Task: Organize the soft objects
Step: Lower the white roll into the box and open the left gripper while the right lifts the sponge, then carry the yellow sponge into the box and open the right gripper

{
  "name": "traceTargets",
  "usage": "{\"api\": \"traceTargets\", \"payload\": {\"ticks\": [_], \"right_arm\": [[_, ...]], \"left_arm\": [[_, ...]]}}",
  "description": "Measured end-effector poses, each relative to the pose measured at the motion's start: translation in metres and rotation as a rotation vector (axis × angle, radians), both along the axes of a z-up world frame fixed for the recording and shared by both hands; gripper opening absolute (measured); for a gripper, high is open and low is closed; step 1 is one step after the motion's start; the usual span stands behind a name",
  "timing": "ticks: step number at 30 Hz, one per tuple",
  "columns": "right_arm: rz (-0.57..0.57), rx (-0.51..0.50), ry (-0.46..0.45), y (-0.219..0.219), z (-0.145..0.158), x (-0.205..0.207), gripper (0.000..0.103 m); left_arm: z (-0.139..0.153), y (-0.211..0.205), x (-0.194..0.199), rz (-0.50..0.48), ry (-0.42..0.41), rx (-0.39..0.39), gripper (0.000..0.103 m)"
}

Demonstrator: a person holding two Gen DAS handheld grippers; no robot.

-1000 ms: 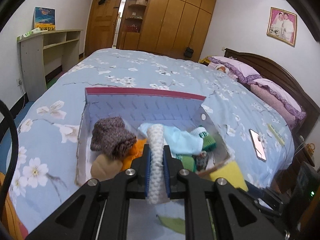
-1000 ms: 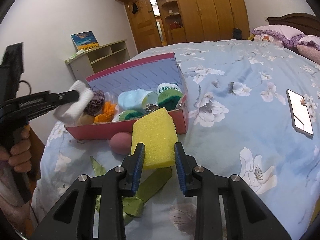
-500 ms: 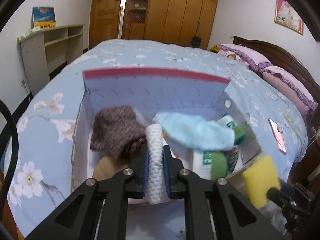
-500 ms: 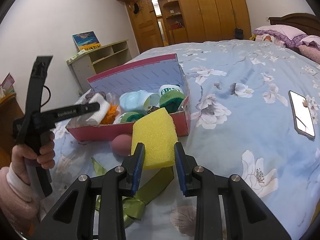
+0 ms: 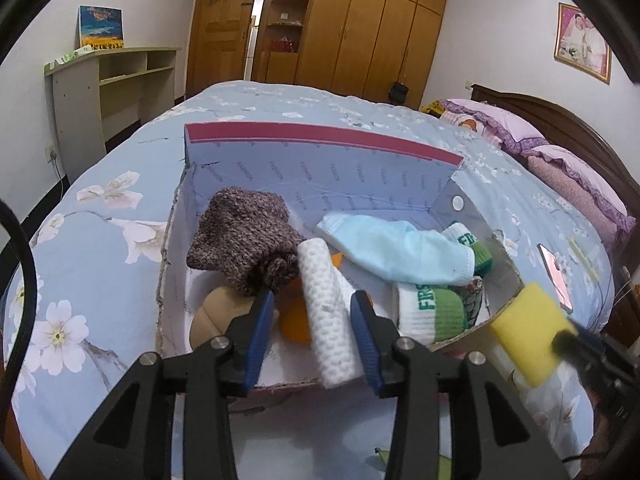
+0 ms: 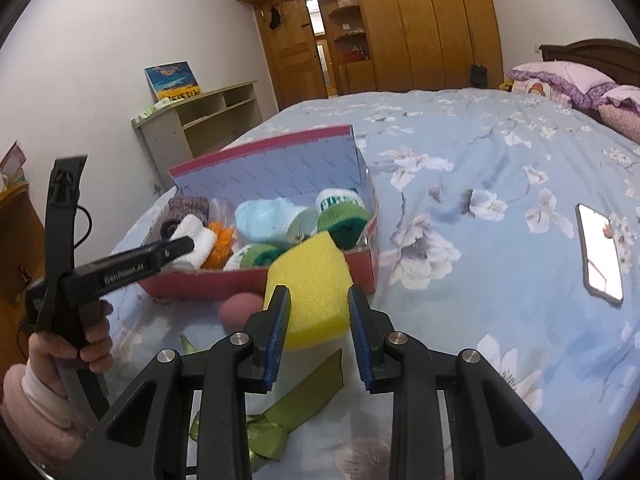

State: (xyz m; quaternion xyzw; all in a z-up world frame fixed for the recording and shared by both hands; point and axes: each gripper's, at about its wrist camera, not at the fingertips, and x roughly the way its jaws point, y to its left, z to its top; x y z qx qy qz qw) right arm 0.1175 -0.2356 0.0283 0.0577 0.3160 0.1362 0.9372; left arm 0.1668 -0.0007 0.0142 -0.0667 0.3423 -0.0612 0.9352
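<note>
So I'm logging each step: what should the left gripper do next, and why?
Probably lift the left gripper back out of the box. Its jaws have just been opening, and the white rolled cloth now stands between them with gaps beside it, its end already down among the socks. The right gripper holds the yellow sponge.

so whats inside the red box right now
Inside the red box: brown knit sock, white rolled cloth, light blue sock, green-and-white socks, an orange item, a tan item. Anything beneath them is covered.
</note>
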Motion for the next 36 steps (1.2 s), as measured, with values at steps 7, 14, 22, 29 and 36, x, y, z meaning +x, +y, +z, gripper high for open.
{"api": "traceTargets", "payload": {"ticks": [7, 14, 22, 29, 36], "right_arm": [[-0.003, -0.033, -0.018, 0.002, 0.009, 0.0, 0.026], [0.006, -0.038, -0.018, 0.005, 0.008, -0.005, 0.025], [0.005, -0.004, -0.038, 0.002, 0.022, -0.005, 0.025], [0.011, -0.023, -0.052, 0.012, 0.031, 0.023, 0.025], [0.018, -0.022, -0.079, 0.03, 0.033, 0.067, 0.025]], "left_arm": [[0.004, 0.004, -0.01, 0.009, -0.006, -0.025, 0.045], [0.01, 0.001, -0.018, -0.002, -0.018, -0.025, 0.045], [0.014, -0.004, -0.024, -0.019, -0.022, -0.028, 0.048], [0.015, 0.002, -0.028, -0.003, -0.031, -0.041, 0.048], [0.01, 0.006, -0.027, 0.005, -0.019, -0.049, 0.048]]}}
